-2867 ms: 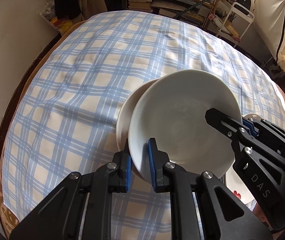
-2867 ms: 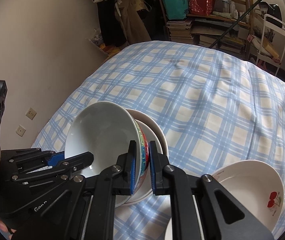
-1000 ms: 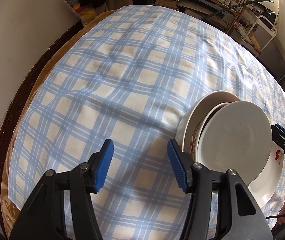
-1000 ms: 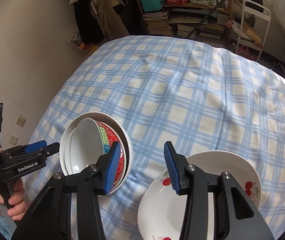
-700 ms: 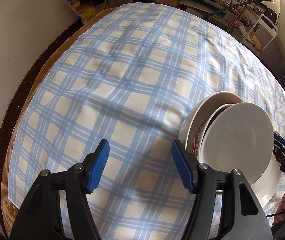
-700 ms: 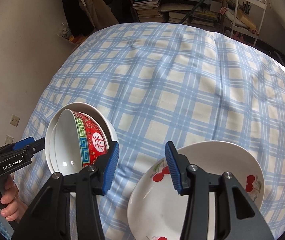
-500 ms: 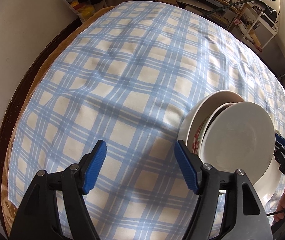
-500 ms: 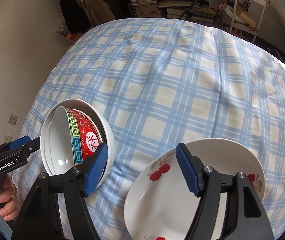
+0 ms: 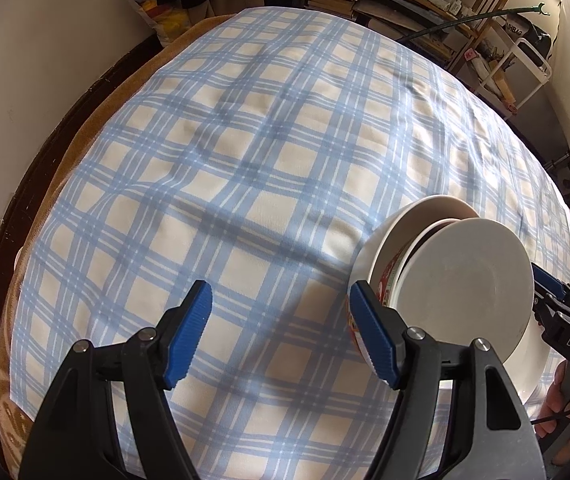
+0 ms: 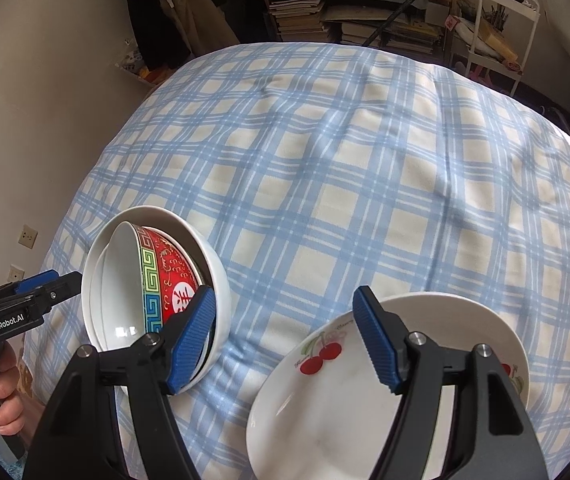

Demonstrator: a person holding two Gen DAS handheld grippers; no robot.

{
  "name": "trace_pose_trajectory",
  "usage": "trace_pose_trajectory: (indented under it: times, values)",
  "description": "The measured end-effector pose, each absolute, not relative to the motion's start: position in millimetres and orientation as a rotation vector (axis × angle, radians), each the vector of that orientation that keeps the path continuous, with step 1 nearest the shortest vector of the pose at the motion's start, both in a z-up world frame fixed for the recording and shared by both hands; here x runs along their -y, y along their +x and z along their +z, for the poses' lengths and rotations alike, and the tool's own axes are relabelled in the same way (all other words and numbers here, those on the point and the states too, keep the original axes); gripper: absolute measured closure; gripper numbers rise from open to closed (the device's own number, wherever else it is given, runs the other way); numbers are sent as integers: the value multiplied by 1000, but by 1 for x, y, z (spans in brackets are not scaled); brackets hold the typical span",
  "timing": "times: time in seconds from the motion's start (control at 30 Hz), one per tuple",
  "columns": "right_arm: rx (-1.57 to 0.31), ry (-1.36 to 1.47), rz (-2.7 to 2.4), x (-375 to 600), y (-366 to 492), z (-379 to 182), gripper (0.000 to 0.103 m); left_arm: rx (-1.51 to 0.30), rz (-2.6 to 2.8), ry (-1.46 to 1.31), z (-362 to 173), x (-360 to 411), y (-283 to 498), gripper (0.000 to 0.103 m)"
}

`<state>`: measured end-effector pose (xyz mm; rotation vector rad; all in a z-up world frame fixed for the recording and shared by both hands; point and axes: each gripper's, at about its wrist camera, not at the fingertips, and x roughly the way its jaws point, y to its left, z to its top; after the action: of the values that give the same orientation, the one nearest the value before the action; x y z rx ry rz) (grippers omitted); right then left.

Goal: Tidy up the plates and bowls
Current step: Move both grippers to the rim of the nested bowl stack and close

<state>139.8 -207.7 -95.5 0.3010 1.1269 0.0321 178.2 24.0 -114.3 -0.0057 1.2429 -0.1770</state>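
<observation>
A nested stack of bowls [image 10: 153, 276] rests tilted on the blue checked cloth: a white outer bowl, a red patterned bowl [image 10: 173, 276] inside it, and a white bowl innermost. It also shows in the left wrist view [image 9: 457, 280] at right. A white plate with cherries [image 10: 365, 392] lies to the stack's right. My left gripper [image 9: 281, 336] is open and empty, left of the stack. My right gripper [image 10: 285, 336] is open and empty, above the gap between stack and plate.
The checked cloth [image 9: 245, 160] covers a bed that runs far back. A wall [image 10: 45, 80] is at left. Shelves with books [image 10: 345, 12] and a white cart [image 10: 497, 28] stand behind the bed.
Both grippers let go of the white bowl, leaving it nested in the stack, and opened wide. Both have pulled back from the stack.
</observation>
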Motion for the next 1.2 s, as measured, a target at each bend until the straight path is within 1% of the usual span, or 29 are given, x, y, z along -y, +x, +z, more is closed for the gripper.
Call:
trace_pose_trajectory:
  times: [0.23, 0.43, 0.5, 0.53, 0.57, 0.6, 0.67, 0.77, 0.93, 1.13, 1.2]
  values:
    - [-1113, 292, 41, 208, 139, -91, 28, -1242, -218, -46, -110, -27, 177, 32]
    - [-1103, 268, 61, 206, 139, -86, 28, -1237, -223, -18, -109, -22, 174, 32]
    - [-1111, 275, 67, 207, 139, -88, 33, -1242, -221, -14, -110, -22, 175, 32]
    - [-1117, 285, 77, 207, 140, -89, 40, -1243, -218, -12, -110, -22, 175, 32]
    - [-1123, 299, 91, 206, 141, -90, 44, -1243, -217, -11, -110, -22, 175, 32]
    - [-1129, 311, 101, 206, 141, -91, 45, -1241, -217, -12, -110, -22, 175, 33]
    - [-1129, 312, 112, 204, 143, -91, 53, -1241, -218, -9, -110, -21, 175, 33]
    - [-1142, 288, 116, 199, 145, -94, 63, -1245, -220, 2, -112, -19, 175, 32]
    - [-1151, 341, 132, 203, 148, -97, 68, -1255, -219, 24, -117, -13, 176, 32]
    - [-1169, 393, 153, 209, 150, -100, 68, -1260, -213, 30, -119, -11, 177, 32]
    - [-1170, 397, 156, 209, 150, -100, 71, -1257, -212, 38, -119, -11, 177, 32]
